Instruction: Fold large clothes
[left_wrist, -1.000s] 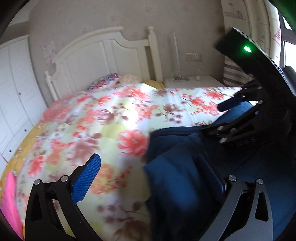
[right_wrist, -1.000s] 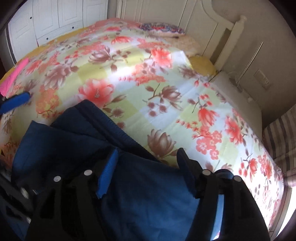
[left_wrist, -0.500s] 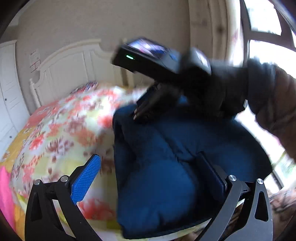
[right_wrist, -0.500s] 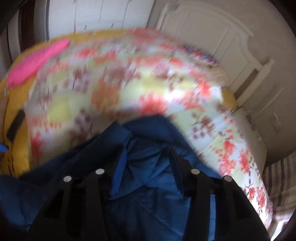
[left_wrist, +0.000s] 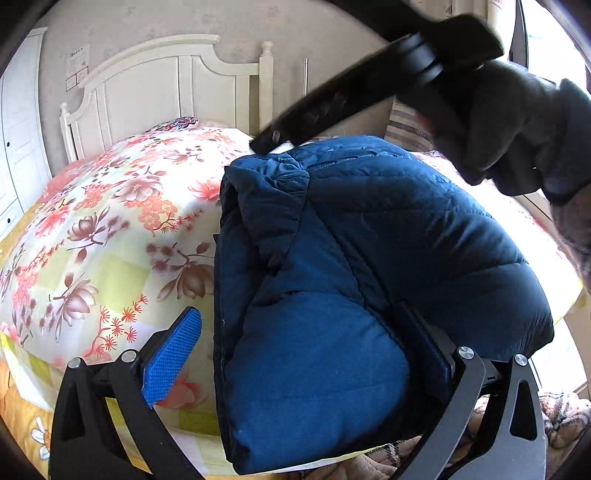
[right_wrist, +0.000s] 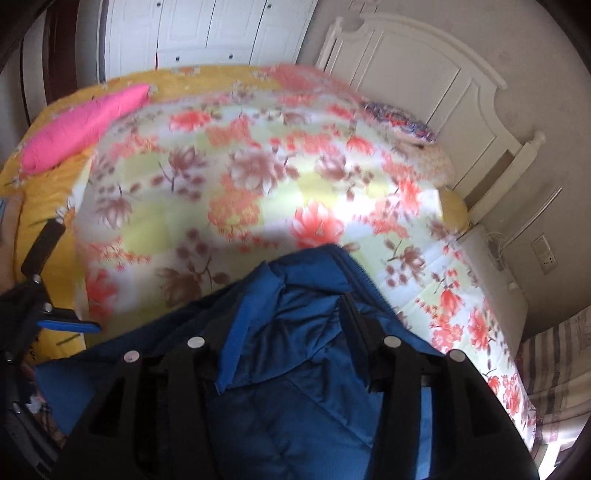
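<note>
A dark blue padded jacket lies folded in a thick bundle on the floral bedspread, near the bed's front edge. My left gripper is open, its jaws wide apart; the jacket's near end bulges between them, against the right finger. My right gripper is open over the same jacket, with fabric bunched between its fingers. In the left wrist view the right gripper's black body and the gloved hand holding it hang above the jacket's far end.
A white headboard stands at the bed's far end. A pink pillow lies on the yellow sheet at the far side. White wardrobe doors stand beyond. A bedside stand is by the wall. A plaid blanket lies below the bed edge.
Both grippers have pulled back and swung toward the bed's front edge. The jacket now sits as a compact folded bundle. The right gripper has risen above its far end.
</note>
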